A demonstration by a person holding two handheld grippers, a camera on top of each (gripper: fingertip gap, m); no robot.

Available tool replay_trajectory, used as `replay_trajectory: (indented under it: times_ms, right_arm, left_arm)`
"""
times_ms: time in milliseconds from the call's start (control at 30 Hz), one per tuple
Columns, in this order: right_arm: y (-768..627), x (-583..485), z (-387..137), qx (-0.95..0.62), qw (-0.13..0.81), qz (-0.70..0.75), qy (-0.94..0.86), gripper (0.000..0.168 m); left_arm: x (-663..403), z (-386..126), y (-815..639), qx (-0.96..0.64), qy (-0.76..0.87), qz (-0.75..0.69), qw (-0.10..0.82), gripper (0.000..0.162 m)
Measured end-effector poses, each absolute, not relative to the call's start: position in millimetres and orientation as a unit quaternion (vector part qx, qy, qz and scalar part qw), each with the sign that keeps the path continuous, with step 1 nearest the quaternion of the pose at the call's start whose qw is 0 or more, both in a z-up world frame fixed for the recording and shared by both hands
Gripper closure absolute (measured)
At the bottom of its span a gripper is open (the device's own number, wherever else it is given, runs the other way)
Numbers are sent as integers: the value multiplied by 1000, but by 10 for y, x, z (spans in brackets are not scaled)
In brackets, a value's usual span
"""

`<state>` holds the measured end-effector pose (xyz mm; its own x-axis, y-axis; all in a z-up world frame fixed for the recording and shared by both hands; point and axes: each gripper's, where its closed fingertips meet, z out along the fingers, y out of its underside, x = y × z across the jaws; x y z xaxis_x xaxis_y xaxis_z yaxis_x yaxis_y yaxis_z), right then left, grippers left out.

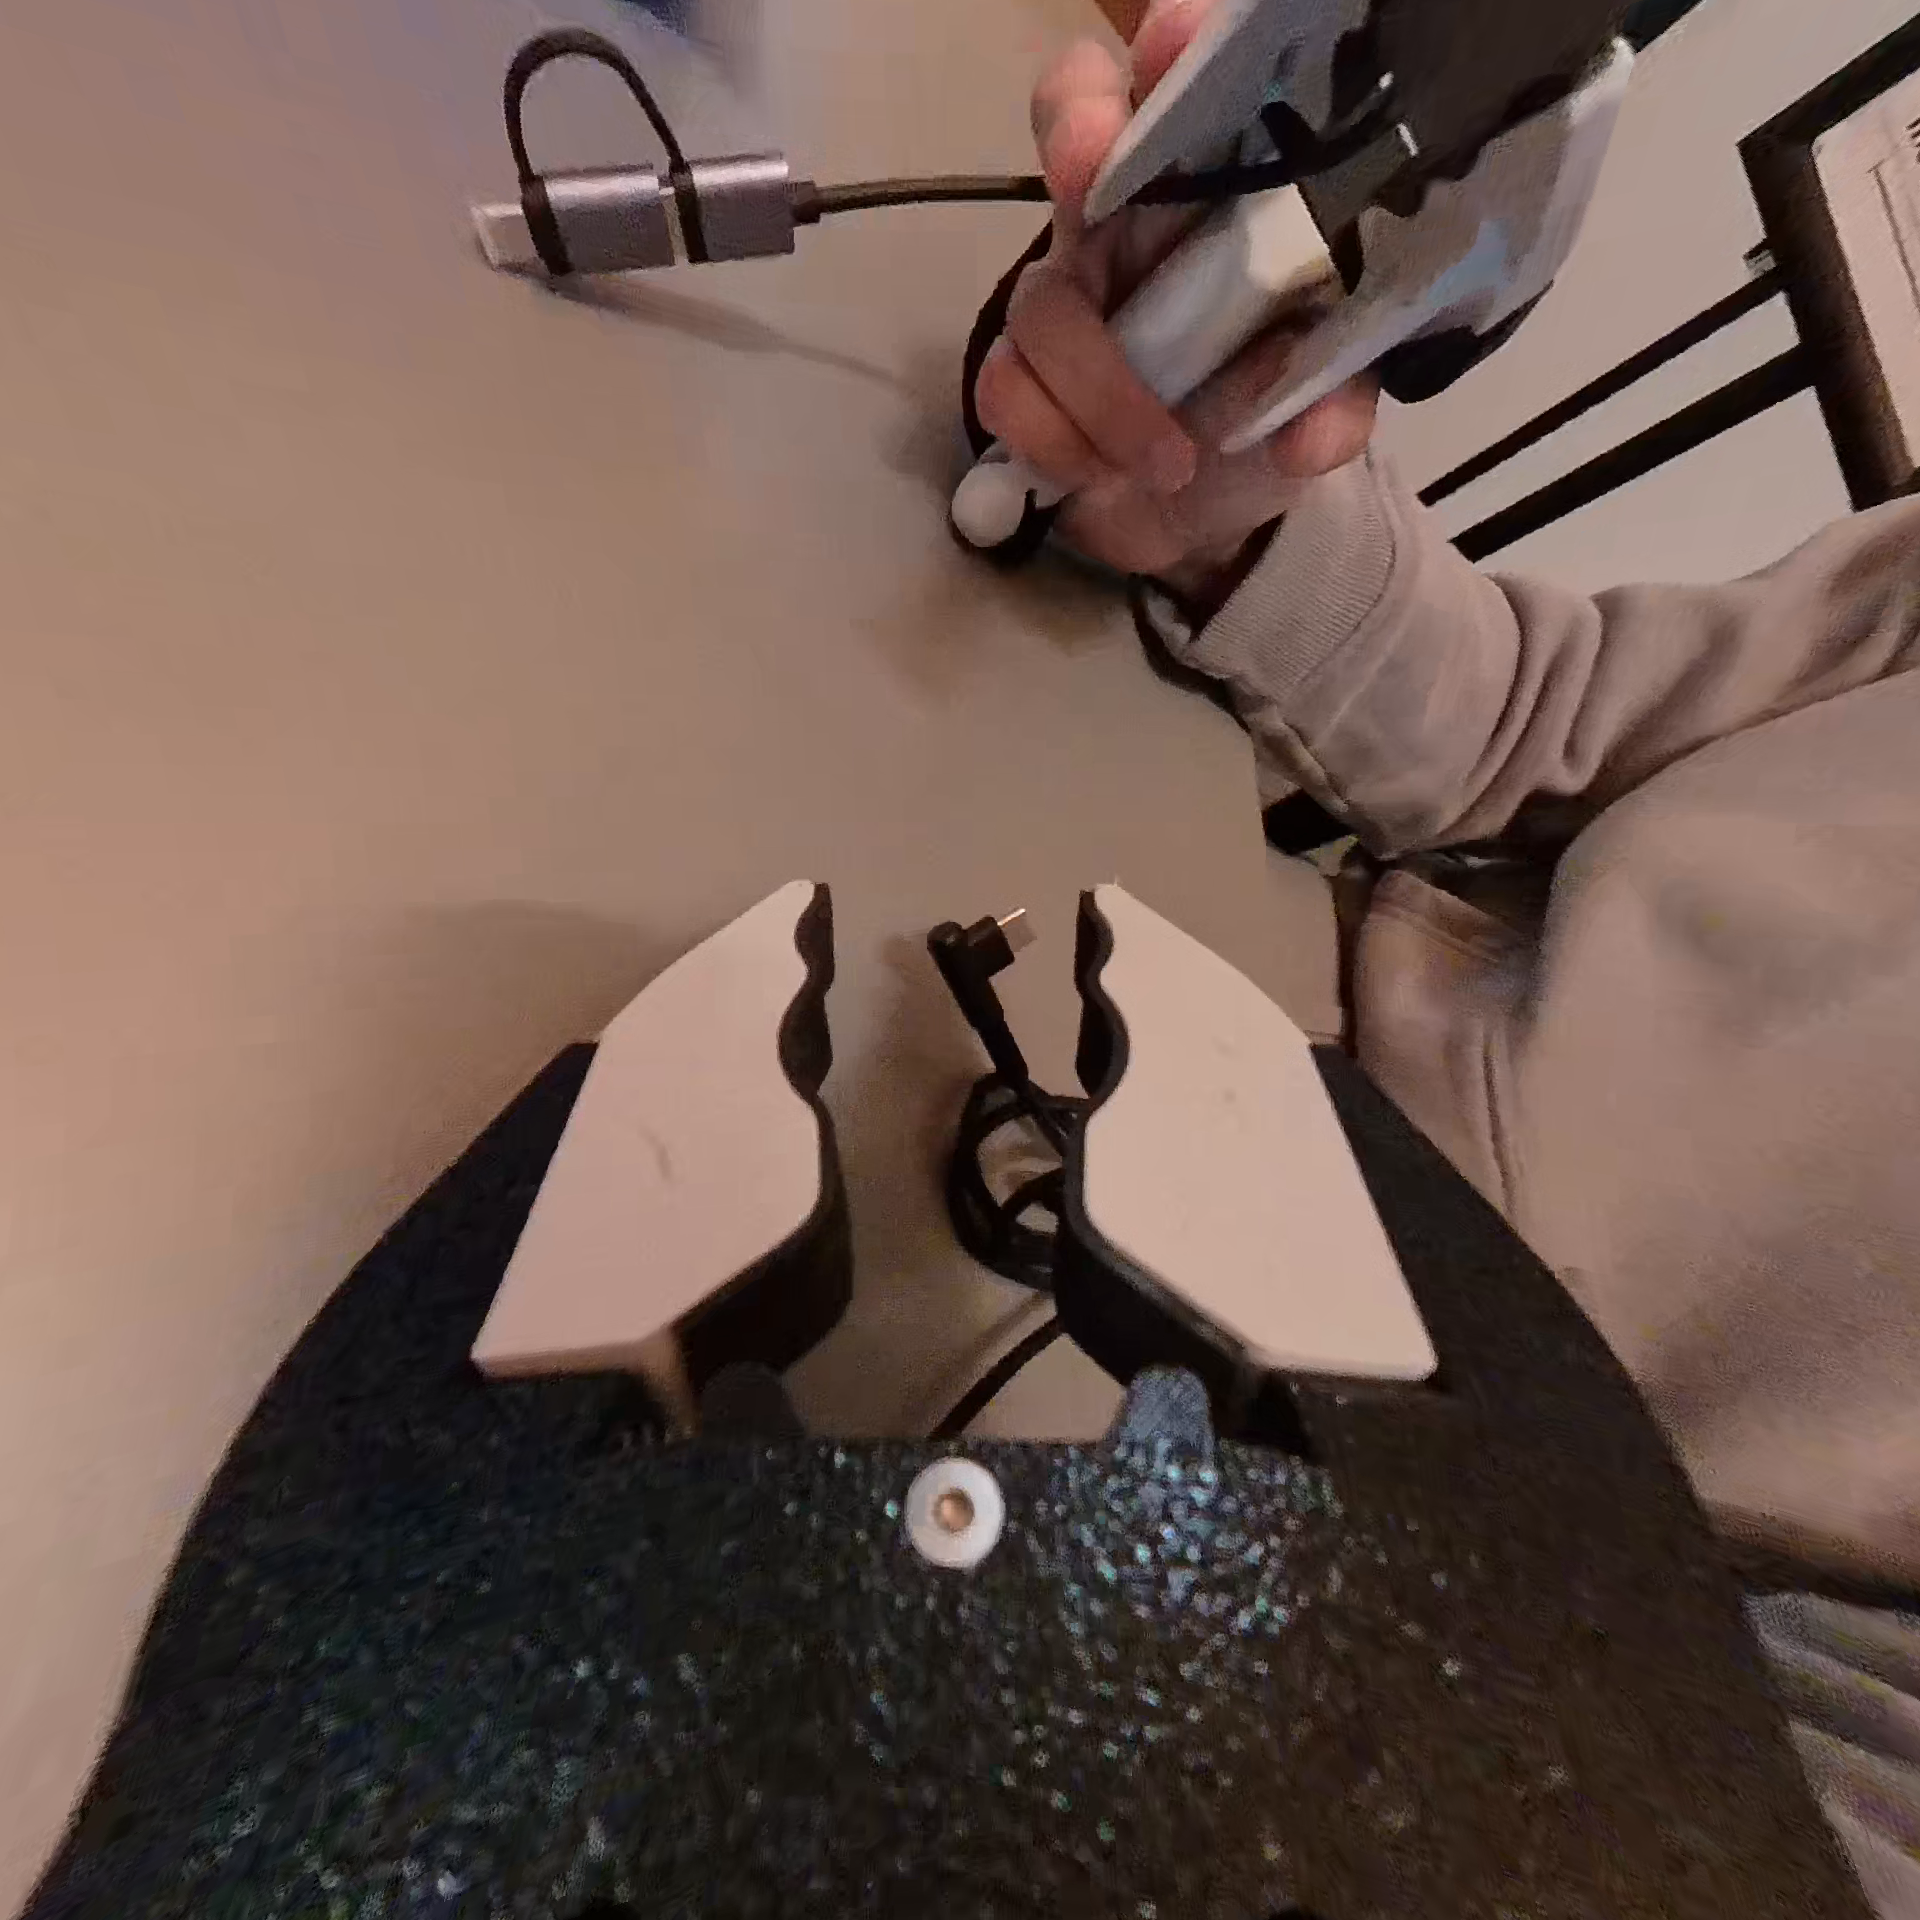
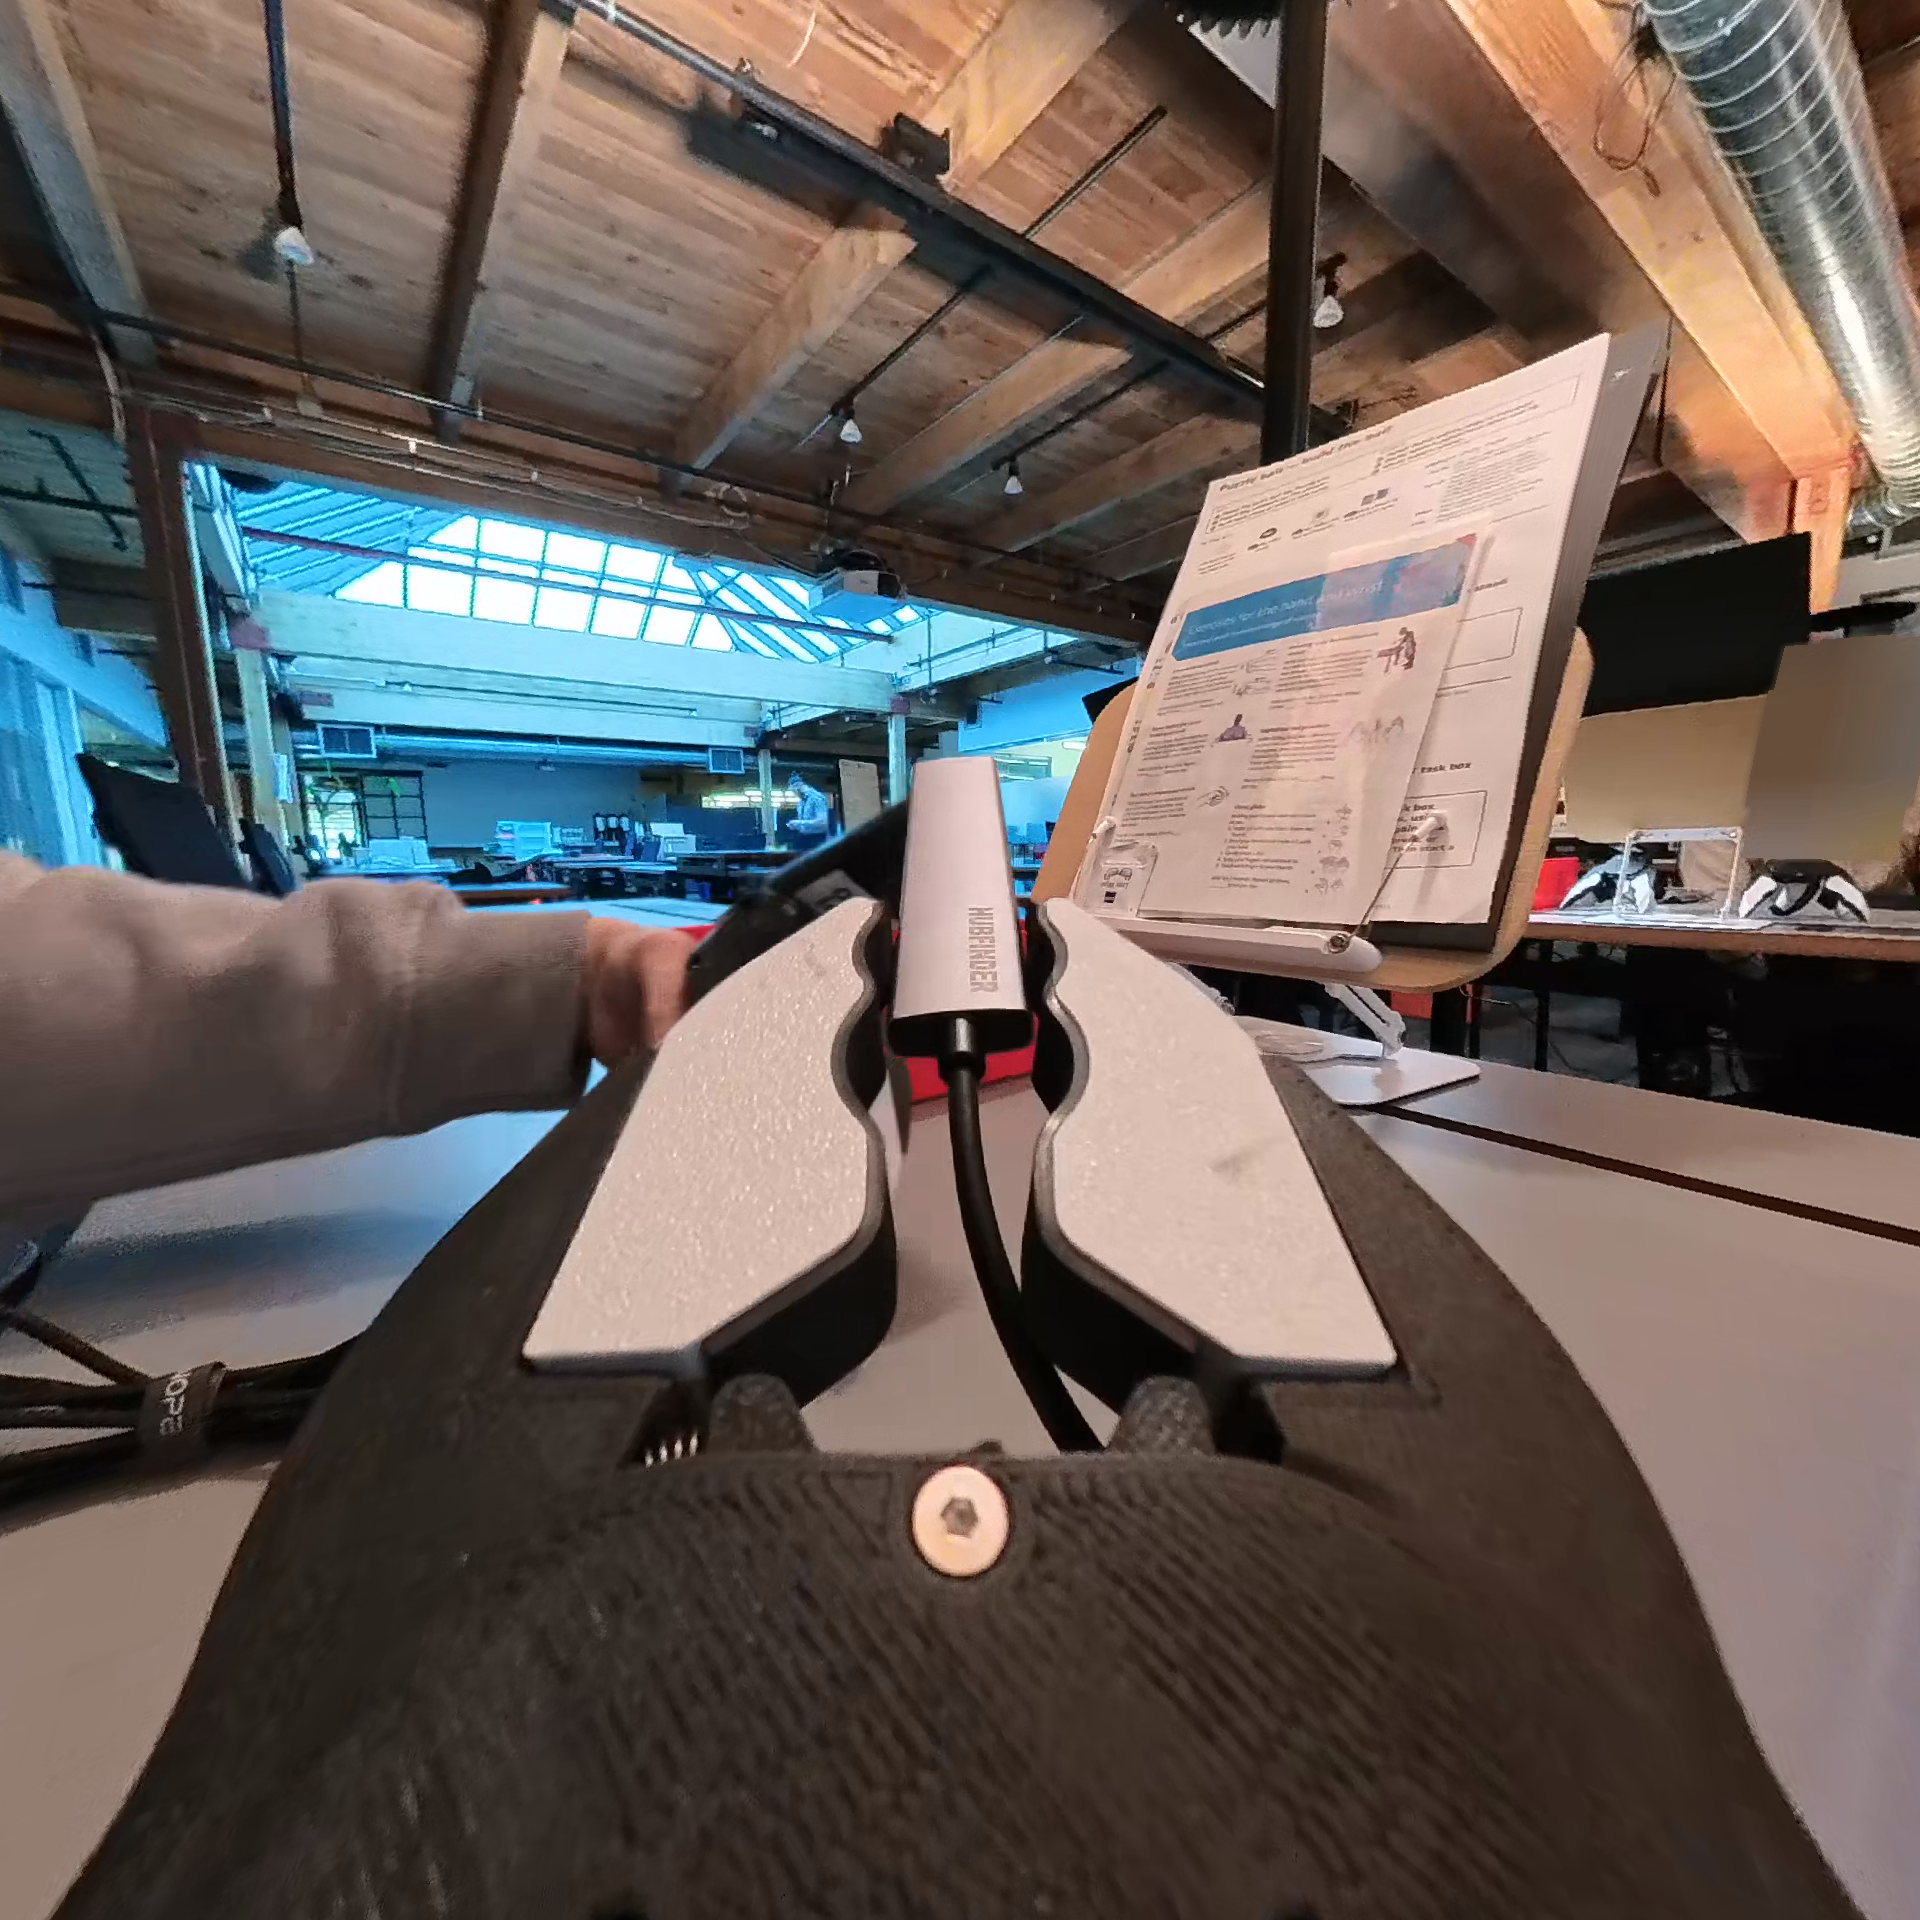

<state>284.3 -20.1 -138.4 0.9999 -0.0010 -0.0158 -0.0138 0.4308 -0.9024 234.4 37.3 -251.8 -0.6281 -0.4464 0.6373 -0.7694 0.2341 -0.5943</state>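
My left gripper [image 1: 954,896] is open, pointing down at the beige table [image 1: 312,644]. A black cable's angled plug [image 1: 997,930] lies between its fingertips, touching neither, and the cable's coil [image 1: 1003,1164] lies partly under the right finger. My right gripper [image 2: 961,914] is shut on the cord end of a silver-grey hub [image 2: 951,883], which sticks out past the fingertips; its black cord [image 2: 987,1226] runs back between the fingers. In the left wrist view a grey hub [image 1: 644,223] with a black cable looped over it hangs above the table. Its cord leads to a hand [image 1: 1091,416] holding the other gripper.
A wooden document stand with papers [image 2: 1351,707] stands on the table at the right. A strapped bundle of black cables [image 2: 156,1403] lies at the left. A grey sleeve [image 2: 260,1018] reaches across. A black metal frame [image 1: 1662,395] stands past the table edge. There is about 15 centimeters between the tips of the two grippers.
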Motion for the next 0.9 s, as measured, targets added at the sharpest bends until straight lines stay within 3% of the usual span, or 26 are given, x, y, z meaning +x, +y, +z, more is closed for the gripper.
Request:
replay_trajectory:
  times_ms: [200, 833, 900]
  right_arm:
    - [-200, 2833, -1383, -534, 846, 7, 4, 144]
    - [-201, 2820, -1380, -533, 846, 20, 2, 144]
    - [-202, 2820, -1380, -533, 846, 20, 2, 144]
  left_arm:
    - [2140, -2550, 308, 360, -717, 463, 376, 129]
    - [2120, -2537, 289, 320, -714, 467, 412, 137]
    - [2118, -2560, 271, 315, -724, 459, 407, 145]
